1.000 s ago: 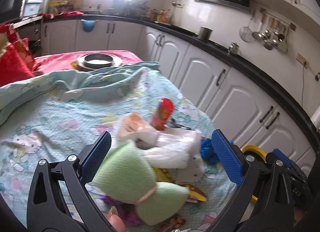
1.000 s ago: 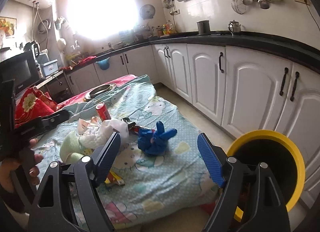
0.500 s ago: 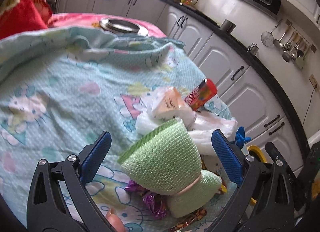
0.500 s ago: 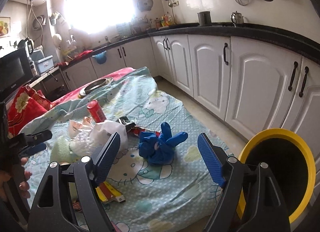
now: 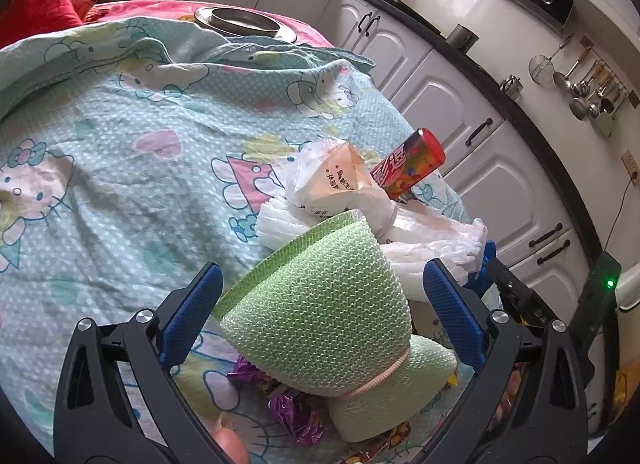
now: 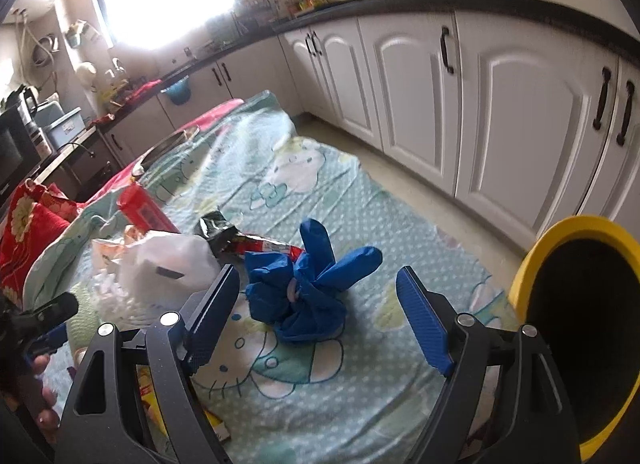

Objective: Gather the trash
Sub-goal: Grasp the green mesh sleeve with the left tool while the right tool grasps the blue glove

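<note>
On a kitchen bedspread (image 5: 120,183), 2 wide-open grippers, left gripper (image 5: 320,312) and right gripper (image 6: 320,320), straddle light, squashy trash: green foam netting (image 5: 320,312), best pinched mid-body, and a crumpled blue glove (image 6: 308,288).

Between the left tongs (image 5: 318,316), a green foam wrap (image 5: 320,316), bumpy and matt. Just beyond it, thin glossy plastic bags (image 5: 340,183) and a shiny printed can (image 5: 408,169). Between the right tongs (image 6: 318,320), a crumpled blue rubbery glove (image 6: 304,288). Underneath, soft printed cloth (image 6: 360,384); beside the right finger, a smooth yellow plastic bin (image 6: 532,264).
</note>
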Tool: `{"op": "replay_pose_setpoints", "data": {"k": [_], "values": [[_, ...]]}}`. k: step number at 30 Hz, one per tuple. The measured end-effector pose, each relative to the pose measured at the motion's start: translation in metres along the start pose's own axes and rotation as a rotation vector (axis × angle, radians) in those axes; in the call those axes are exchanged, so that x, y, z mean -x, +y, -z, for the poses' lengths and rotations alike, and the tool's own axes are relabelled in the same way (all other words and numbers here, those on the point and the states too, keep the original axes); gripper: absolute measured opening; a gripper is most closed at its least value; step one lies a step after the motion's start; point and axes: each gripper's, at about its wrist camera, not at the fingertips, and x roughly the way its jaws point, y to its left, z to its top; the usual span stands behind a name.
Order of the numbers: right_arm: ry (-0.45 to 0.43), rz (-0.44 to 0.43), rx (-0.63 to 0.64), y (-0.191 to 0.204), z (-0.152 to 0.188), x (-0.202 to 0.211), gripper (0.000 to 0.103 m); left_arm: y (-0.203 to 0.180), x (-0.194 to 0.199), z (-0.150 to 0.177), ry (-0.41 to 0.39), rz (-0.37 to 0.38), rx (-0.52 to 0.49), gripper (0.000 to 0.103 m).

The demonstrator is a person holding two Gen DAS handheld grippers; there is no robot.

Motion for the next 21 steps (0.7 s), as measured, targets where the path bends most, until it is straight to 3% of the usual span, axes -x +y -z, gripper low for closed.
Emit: {"op": "replay_pose_setpoints", "data": {"k": [6,10,11,15,21], "values": [[0.067,-0.041,-0.008,0.0,0.008,-0.013,0.038,0.004,-0.007,0.003,0.017,-0.015,0.004,0.092],[0.058,-0.041,0.008,0.003,0.013,-0.009,0.031,0.005,-0.004,0.003,0.004,-0.014,-0.002,0.09],[0.055,-0.04,0.009,0.003,0.014,-0.008,0.029,0.006,-0.003,0.003,0.001,-0.013,-0.003,0.084],[0.042,-0.039,0.011,0.003,0.015,-0.002,0.02,0.006,0.002,0.001,-0.007,-0.012,-0.017,0.076],[0.022,-0.044,0.013,0.002,0.017,0.01,0.016,0.006,0.016,-0.002,-0.034,0.002,-0.03,0.067]]}}
